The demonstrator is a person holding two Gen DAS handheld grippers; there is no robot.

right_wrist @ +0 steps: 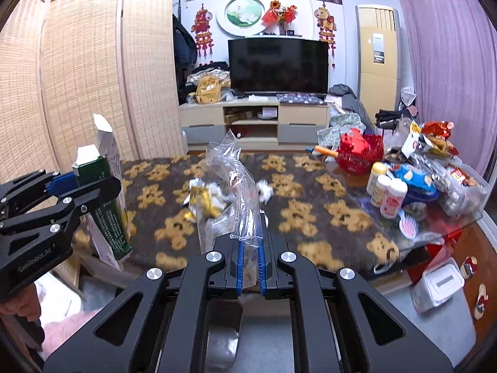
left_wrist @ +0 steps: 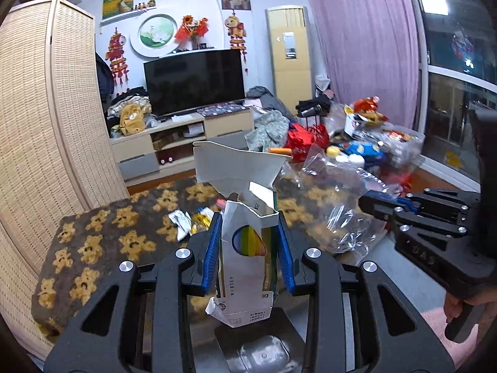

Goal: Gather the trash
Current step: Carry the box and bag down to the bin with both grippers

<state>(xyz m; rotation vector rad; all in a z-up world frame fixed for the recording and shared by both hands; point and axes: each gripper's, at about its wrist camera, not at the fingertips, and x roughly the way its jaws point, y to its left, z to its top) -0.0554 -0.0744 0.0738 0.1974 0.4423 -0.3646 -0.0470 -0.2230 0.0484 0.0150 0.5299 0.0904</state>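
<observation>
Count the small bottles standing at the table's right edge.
3: a yellow-capped bottle behind, a white-capped bottle in the middle, and a pink-labelled bottle nearest, clustered beside the blue toy. The clutter may hide more.

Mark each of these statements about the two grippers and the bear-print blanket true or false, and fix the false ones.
1. The left gripper clamps a torn carton. True.
2. The right gripper is empty. False: it pinches a clear plastic bag.
3. Crumpled wrappers lie on the bear-print blanket. True.
4. The television shows a bright picture. False: its screen is dark.
</observation>
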